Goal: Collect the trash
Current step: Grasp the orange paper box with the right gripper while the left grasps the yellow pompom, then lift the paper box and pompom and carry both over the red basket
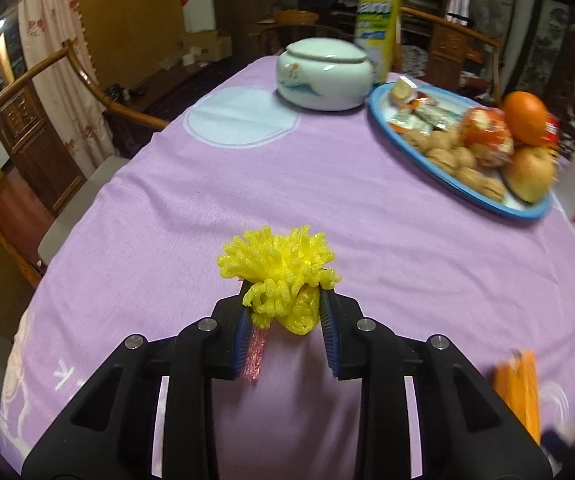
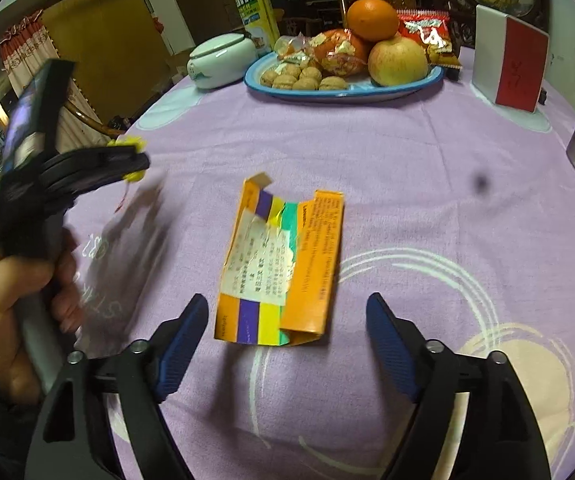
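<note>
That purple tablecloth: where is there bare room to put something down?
The widest bare stretch of the tablecloth lies between the yellow foam net and the white lidded jar. Another runs between the flattened orange carton and the blue-rimmed plate. It is crowded at the far side, around that plate.

Left gripper (image 1: 287, 320) fingers pinched together; right gripper (image 2: 287, 344) fingers spread wide.

Tall yellow-green carton (image 2: 252, 4) lettered "B" and "am", other print unreadable

Dim indoor light, fisheye warping, blurred edges.
</note>
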### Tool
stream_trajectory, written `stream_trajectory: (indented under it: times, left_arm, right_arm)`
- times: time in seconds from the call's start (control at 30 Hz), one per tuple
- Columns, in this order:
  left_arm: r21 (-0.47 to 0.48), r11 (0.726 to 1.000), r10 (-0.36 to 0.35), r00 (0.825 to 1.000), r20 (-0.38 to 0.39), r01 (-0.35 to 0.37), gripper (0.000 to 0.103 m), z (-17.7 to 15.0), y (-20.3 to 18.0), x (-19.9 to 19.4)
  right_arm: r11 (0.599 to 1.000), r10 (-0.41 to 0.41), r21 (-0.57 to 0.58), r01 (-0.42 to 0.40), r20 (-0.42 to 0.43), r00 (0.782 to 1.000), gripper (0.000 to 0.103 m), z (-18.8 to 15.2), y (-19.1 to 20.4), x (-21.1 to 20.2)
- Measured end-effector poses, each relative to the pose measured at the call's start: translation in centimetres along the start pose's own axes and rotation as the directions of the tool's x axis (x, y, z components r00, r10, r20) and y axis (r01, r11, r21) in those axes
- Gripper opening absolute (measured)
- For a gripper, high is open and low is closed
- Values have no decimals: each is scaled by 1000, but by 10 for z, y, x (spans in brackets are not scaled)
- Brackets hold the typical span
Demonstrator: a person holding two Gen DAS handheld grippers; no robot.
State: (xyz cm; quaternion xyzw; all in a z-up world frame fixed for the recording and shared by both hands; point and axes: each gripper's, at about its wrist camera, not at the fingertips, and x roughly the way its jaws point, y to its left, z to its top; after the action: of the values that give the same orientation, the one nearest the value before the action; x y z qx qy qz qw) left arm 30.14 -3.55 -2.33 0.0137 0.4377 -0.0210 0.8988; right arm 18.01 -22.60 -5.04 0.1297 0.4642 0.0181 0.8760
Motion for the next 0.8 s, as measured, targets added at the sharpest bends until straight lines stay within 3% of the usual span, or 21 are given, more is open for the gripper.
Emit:
stream_trajectory:
  times: [0.17,0.4,0.43,0.5,0.53,0.8]
  left_arm:
    - [30,997,-70,997,26,69,31,-28,4,-48]
    - [35,996,-81,996,37,79,31,-73,25,-91]
    - [30,997,-74,997,37,73,31,-77,29,-94]
    - [21,998,-60,997,43,59,31,-85,36,-102]
    - [14,999,-53,998,44,52,31,-88,39,-105]
    - [-35,998,-40,997,71,43,31,-129,73,-147]
  right_arm:
    - [1000,8,7,-8,-14,1000,86,-1,-2,11]
    - [1000,10,-23,-10,-4,1000,86,1,10,25]
    - [1000,11,-27,-11,-5,1000,84,1,11,26]
    - [999,-6,-36,6,1,1000,69,2,14,27]
    - [999,-22,-40,22,3,1000,54,3,14,27]
    - [998,58,-10,-58,25,998,48,-4,12,-2]
